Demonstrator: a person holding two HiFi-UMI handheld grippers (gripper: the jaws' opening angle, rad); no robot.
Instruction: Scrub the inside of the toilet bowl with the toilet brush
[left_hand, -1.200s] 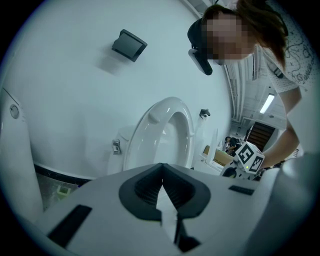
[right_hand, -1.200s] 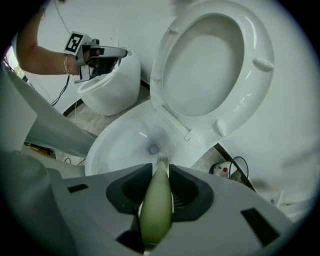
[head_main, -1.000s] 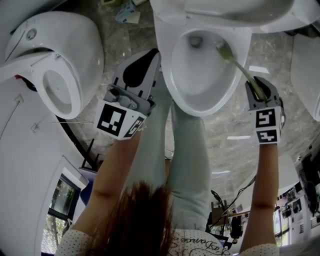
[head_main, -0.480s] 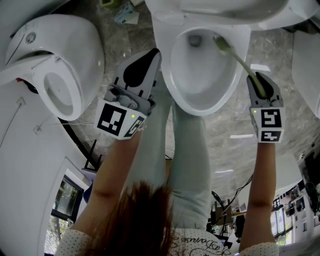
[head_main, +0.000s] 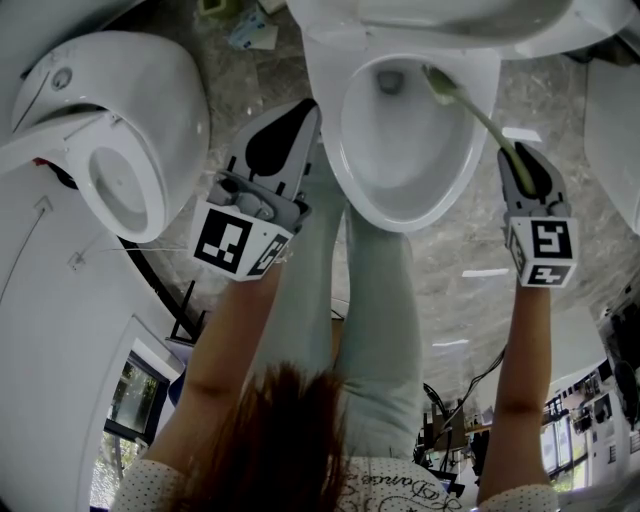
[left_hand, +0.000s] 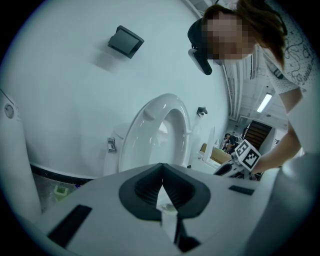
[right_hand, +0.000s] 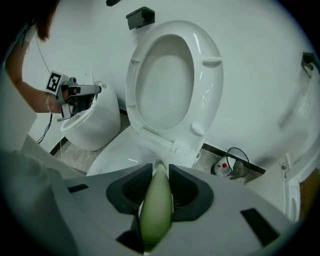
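Observation:
The white toilet bowl (head_main: 400, 190) lies open below me, its seat (right_hand: 172, 85) raised against the wall. A green toilet brush (head_main: 478, 115) slants into the bowl, and its head (head_main: 438, 82) touches the back right wall near the drain. My right gripper (head_main: 520, 152) is shut on the brush's green handle (right_hand: 157, 207), at the bowl's right rim. The left gripper (head_main: 312, 108) hovers shut and holds nothing, just left of the bowl's rim. In the left gripper view the closed jaws point at the raised seat (left_hand: 160, 135).
A second white toilet (head_main: 120, 130) stands to the left, and another white fixture (head_main: 615, 120) is at the right edge. The person's legs (head_main: 375, 300) stand in front of the bowl. A wire holder with small items (right_hand: 234, 167) sits on the floor by the wall.
The right gripper has drifted slightly right, and the brush head has slid further up the back right wall of the bowl. The left gripper has stayed put.

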